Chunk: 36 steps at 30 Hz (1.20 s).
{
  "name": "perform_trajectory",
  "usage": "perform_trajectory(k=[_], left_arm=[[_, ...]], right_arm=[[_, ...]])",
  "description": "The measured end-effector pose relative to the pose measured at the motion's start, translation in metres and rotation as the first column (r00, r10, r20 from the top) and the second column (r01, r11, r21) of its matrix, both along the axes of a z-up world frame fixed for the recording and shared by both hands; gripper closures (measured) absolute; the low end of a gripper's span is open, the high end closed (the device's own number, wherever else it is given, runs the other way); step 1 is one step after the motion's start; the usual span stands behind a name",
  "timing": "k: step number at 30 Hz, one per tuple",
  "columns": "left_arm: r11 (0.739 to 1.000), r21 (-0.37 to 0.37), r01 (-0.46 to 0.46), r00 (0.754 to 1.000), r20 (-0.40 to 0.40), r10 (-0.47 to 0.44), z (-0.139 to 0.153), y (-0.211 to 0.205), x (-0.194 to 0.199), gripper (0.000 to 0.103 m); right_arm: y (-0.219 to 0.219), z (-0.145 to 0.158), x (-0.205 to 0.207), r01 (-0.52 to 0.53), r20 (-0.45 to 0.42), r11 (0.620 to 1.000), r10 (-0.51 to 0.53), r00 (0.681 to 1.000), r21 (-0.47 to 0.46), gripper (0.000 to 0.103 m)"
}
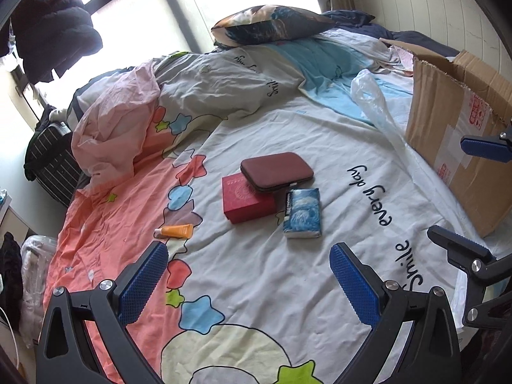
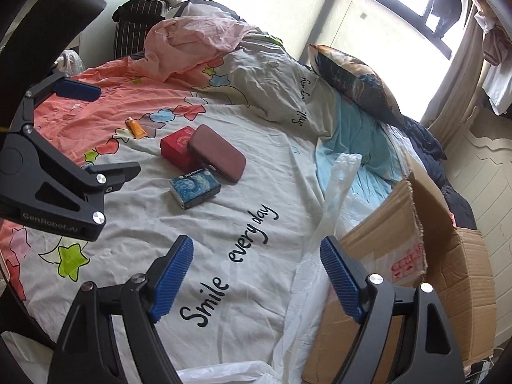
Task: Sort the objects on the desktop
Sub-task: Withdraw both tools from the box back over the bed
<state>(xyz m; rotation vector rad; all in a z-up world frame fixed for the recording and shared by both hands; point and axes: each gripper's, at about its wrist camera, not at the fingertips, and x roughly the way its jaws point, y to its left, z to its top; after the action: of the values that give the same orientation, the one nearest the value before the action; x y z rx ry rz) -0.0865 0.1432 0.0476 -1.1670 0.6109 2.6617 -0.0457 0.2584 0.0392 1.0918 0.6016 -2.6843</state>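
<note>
On the bed sheet lie a maroon zip case (image 1: 276, 171) (image 2: 217, 152) resting partly on a red box (image 1: 248, 201) (image 2: 178, 148), a blue starry-print tissue pack (image 1: 302, 213) (image 2: 195, 191) beside them, and an orange tube (image 1: 174, 232) (image 2: 137, 128) to the left. My left gripper (image 1: 249, 275) is open and empty, hovering near the objects' near side. My right gripper (image 2: 256, 272) is open and empty, over the "Smile every day" print beside the cardboard box (image 2: 400, 256) (image 1: 454, 147). Each gripper shows in the other's view.
A printed pillow (image 1: 275, 24) and crumpled pink bedding (image 1: 112, 128) lie at the far side. A clear plastic bag (image 2: 332, 192) lies against the cardboard box. A striped suitcase (image 1: 54, 160) stands beside the bed. A white headboard (image 1: 432, 3) is at the right.
</note>
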Motion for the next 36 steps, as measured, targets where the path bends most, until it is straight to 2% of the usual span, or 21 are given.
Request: perform_trajectory(k=[13,18,26,32,36], left_arm=[[0.994,0.029,-0.109,0.993,0.052,0.107,-0.03,-0.063,-0.021,0.0],[0.99,0.042,-0.137,0.988,0.073,0.134,-0.04,-0.079,-0.031,0.0],[0.983,0.062,-0.172,0.981,0.106,0.165,-0.053,-0.097,-0.05,0.0],[0.971,0.045,-0.233,0.967,0.112,0.227,-0.061,-0.109,-0.07,0.0],[0.96,0.064,-0.271,0.956,0.132,0.261,-0.067,-0.118,-0.085,0.0]], right_arm=[[-0.043,-0.031,-0.026,-0.039,0.059,0.999,0.04,0.997,-0.024,0.024],[-0.049,-0.039,-0.04,-0.021,0.108,0.998,0.027,0.994,-0.055,0.024],[-0.058,-0.047,-0.058,0.025,0.129,0.996,-0.014,0.992,-0.085,0.024],[-0.059,-0.053,-0.074,0.071,0.146,0.99,-0.053,0.988,-0.122,0.024],[-0.059,-0.06,-0.085,0.092,0.168,0.986,-0.069,0.983,-0.137,0.024]])
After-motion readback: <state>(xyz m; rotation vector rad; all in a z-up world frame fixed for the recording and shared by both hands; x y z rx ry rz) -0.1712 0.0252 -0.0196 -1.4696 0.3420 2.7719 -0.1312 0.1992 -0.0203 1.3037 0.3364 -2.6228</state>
